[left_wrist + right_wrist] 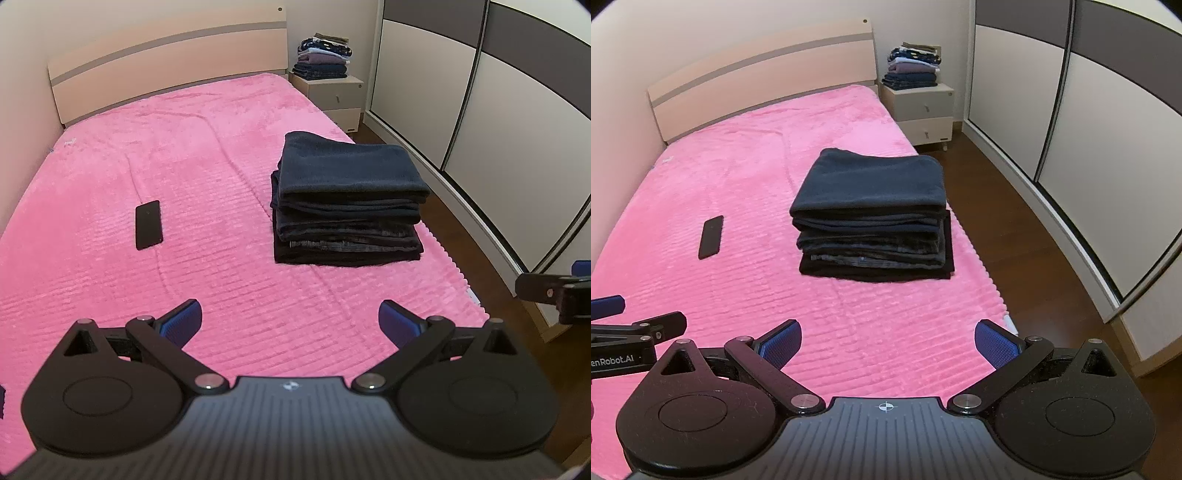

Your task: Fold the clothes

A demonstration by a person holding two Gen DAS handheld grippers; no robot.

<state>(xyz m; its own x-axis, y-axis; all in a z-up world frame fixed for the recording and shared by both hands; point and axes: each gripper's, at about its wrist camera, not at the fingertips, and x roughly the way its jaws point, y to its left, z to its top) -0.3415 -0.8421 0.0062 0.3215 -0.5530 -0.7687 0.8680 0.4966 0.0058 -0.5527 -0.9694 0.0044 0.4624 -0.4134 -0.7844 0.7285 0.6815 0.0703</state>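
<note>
Right wrist view: right tool [888, 341] gapes wide, empty, above the bed [738, 295]. Stack [873, 218] lies just ahead, slightly left, long axis left-right. Left tool [290, 321], equally agape and empty, sees it far right, so right is nearer.

Both views are evenly and softly lit, with no hard shadows and no visible lamp or window. The pink bedspread [184, 166] is vivid, nearly oversaturated, its ribbing crisp up close and smoothed out toward the headboard [166, 62]. The stack [871, 218] of dark clothes loses detail in its lower layers — folds merge into black — and casts only a faint shadow at its base. Fisheye distortion is strong: the wardrobe [480, 110] bows in a curve, and the corners darken to a vignette. Small glints sit on the gripper screws; the near black housings look slightly soft.
</note>
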